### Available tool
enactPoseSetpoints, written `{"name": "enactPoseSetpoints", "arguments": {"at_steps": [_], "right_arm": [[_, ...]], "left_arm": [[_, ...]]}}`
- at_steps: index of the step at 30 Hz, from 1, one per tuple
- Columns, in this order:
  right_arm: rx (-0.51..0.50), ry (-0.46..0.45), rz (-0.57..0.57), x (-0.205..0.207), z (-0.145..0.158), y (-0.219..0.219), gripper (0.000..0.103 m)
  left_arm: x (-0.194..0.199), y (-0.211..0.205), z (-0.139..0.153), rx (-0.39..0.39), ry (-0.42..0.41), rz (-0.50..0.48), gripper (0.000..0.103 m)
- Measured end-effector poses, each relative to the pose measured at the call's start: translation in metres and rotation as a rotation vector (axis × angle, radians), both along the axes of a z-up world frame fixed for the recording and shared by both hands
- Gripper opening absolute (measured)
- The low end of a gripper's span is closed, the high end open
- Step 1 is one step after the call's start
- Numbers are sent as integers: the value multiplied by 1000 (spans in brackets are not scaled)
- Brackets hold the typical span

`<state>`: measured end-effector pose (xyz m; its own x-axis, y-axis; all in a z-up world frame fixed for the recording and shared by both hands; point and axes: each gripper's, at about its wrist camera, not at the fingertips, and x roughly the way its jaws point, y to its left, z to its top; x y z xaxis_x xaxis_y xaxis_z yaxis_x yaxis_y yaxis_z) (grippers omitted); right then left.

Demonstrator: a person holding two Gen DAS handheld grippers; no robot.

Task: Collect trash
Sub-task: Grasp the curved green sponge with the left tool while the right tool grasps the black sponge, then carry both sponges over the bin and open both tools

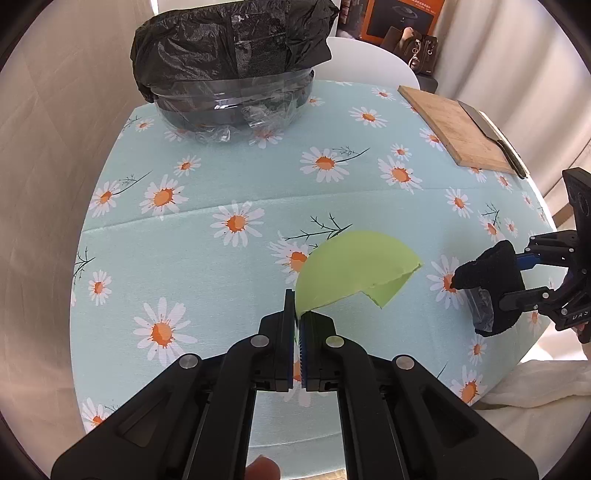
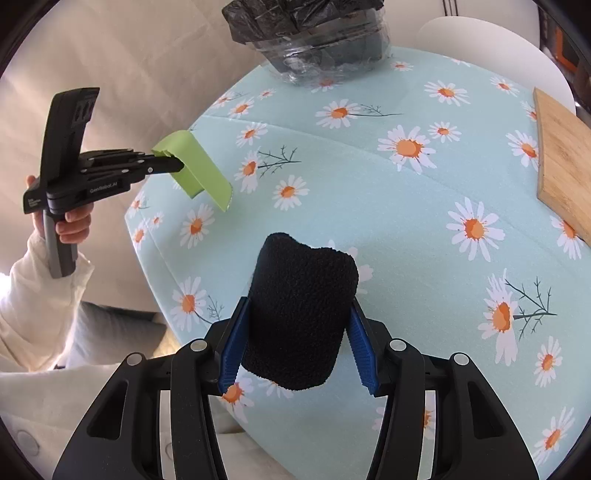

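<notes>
My left gripper (image 1: 297, 317) is shut on a folded light-green paper piece (image 1: 354, 267) and holds it above the daisy tablecloth; it also shows in the right wrist view (image 2: 201, 168). My right gripper (image 2: 295, 325) is shut on a black fuzzy cloth bundle (image 2: 301, 306) with clear plastic under it, above the table's near edge; the bundle also shows in the left wrist view (image 1: 491, 280). A bin lined with a black trash bag (image 1: 229, 48) stands at the far side of the table, seen also in the right wrist view (image 2: 314, 26).
A wooden cutting board (image 1: 456, 131) with a cleaver (image 1: 495, 136) lies at the far right. A white chair (image 1: 373, 61) stands behind the table. The round table (image 1: 221, 266) has a daisy cloth. Cream fabric lies by the near edge (image 1: 535, 384).
</notes>
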<state>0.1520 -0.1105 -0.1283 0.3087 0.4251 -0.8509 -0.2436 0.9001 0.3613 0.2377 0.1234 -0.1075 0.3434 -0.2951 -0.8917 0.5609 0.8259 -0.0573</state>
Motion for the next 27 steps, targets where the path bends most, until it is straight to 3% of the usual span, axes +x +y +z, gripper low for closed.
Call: {"name": "enactPoseSetpoints", "arguments": {"at_steps": [14, 22, 27], "right_arm": [[17, -137, -130, 10, 45, -33, 47], [6, -186, -237, 28, 77, -55, 47], [31, -257, -323, 55, 106, -56, 48]], "left_arm": [[17, 37, 34, 45, -55, 24, 2], [64, 75, 62, 9, -76, 97, 2], [103, 91, 85, -11, -110, 72, 2]]}}
